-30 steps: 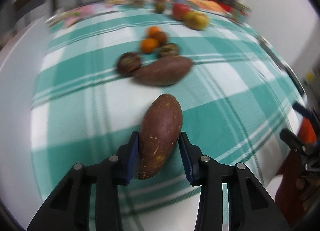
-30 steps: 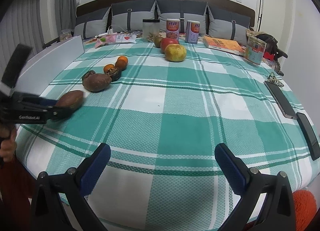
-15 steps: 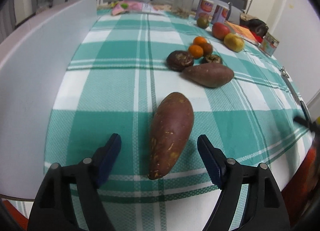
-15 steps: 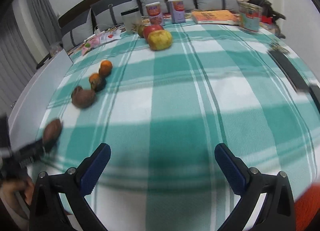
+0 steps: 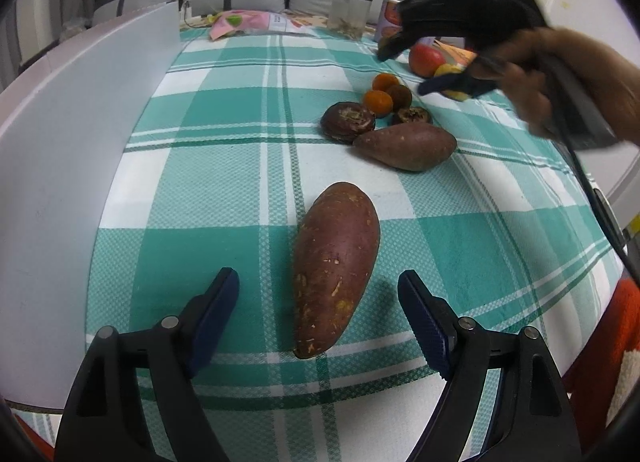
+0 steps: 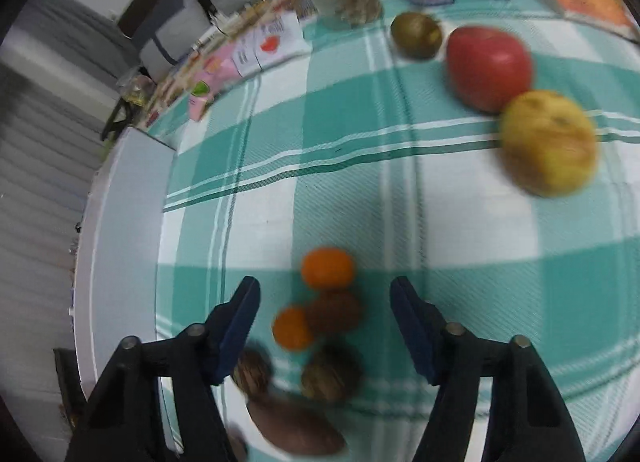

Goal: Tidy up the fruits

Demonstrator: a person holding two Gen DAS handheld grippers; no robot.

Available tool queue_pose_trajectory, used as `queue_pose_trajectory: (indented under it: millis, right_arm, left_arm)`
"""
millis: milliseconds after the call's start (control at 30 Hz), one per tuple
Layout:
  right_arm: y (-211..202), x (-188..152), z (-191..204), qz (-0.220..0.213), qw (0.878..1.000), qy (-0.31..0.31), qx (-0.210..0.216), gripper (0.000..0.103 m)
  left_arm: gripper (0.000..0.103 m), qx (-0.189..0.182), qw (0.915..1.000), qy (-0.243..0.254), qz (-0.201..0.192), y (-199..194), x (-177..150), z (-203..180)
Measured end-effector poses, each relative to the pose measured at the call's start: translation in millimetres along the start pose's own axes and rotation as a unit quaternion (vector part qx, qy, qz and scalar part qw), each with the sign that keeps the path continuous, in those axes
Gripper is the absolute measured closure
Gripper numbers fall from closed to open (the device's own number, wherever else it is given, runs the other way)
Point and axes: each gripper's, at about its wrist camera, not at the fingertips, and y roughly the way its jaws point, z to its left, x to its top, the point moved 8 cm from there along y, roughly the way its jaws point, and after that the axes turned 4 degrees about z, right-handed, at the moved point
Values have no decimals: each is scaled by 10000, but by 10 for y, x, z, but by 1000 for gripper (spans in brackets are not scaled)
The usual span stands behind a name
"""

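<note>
Left wrist view: the left tongs are opening, pads clear of the big sweet potato lying loose between them on the green checked cloth, with a second sweet potato further back touching a dark round fruit, and the right tongs hovering over the tangerines. Right wrist view, pretty blurry: those tongs are closing above the tangerine cluster, nothing gripped yet, red apple and yellow apple well apart beyond.
</note>
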Motion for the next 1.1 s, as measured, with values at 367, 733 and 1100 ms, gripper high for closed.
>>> queue_pose_trajectory:
  millis: [367,733,1100]
  right_arm:
    - [-22,41,-109,111,9996,-246,-114,73]
    - [-676,-1602,-809,-456,9826,-1593,-835,73]
    - [-870,-2251,-951,-1216,9715,-1691,-1132,26]
  left_arm:
    - [15,94,9999,127,-10,27,5,-39]
    - [15,-263,9990,-354,-57,-32,10,8]
    - [15,-140,9996,-223,47,-80,-98,-21]
